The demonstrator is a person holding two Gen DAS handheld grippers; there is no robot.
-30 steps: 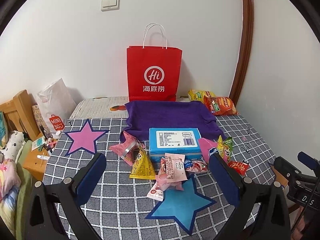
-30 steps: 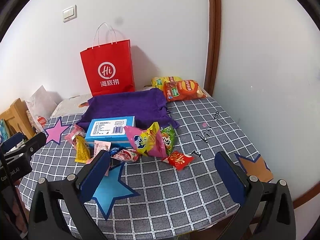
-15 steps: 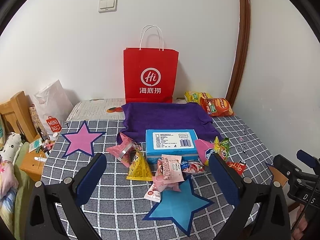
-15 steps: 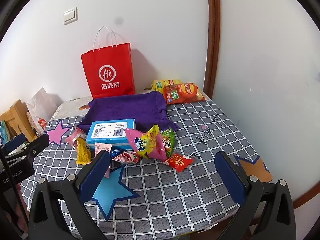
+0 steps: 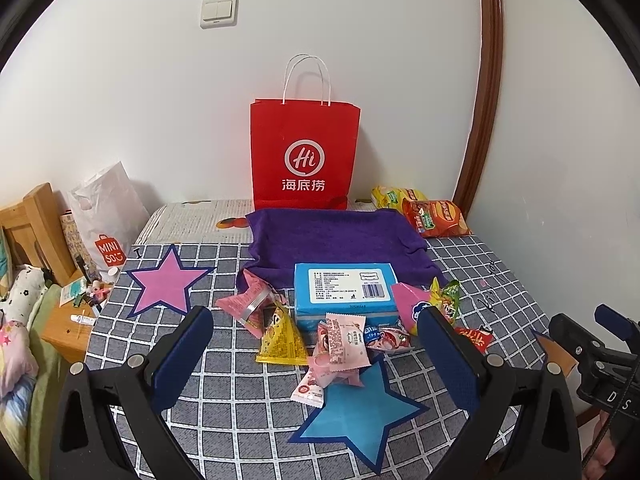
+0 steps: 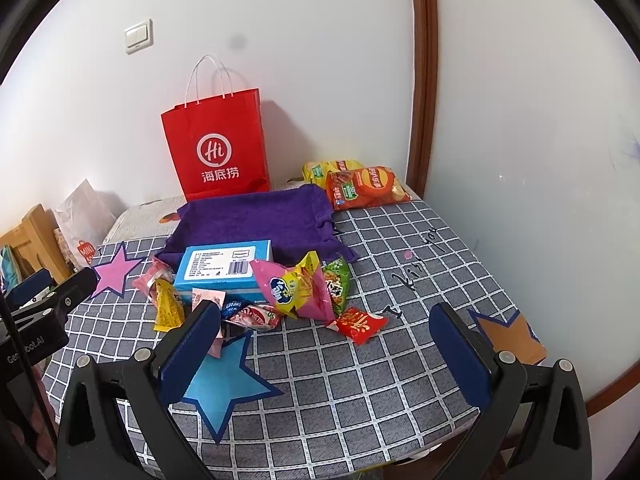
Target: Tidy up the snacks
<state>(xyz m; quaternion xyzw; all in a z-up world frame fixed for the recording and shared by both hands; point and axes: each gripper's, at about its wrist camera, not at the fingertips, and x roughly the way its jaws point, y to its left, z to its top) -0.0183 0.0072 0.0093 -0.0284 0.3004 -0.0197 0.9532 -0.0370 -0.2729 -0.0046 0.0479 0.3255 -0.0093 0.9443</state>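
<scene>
On the checked table (image 5: pixel 240 420), a red bag (image 5: pixel 304 156) stands at the wall, purple towel (image 5: pixel 332 240) spread before it. Blue box (image 5: pixel 345 292) sits at the towel's near edge, snacks heaped round it: pink pack (image 6: pixel 294 292), yellow pyramid (image 5: pixel 282 338), small red packet (image 6: pixel 360 324), all touching or just beside. Chips (image 6: pixel 366 188) lie well apart, by the corner. Left gripper (image 5: pixel 316 360) and right gripper (image 6: pixel 324 356) both hover wide apart, holding nothing
</scene>
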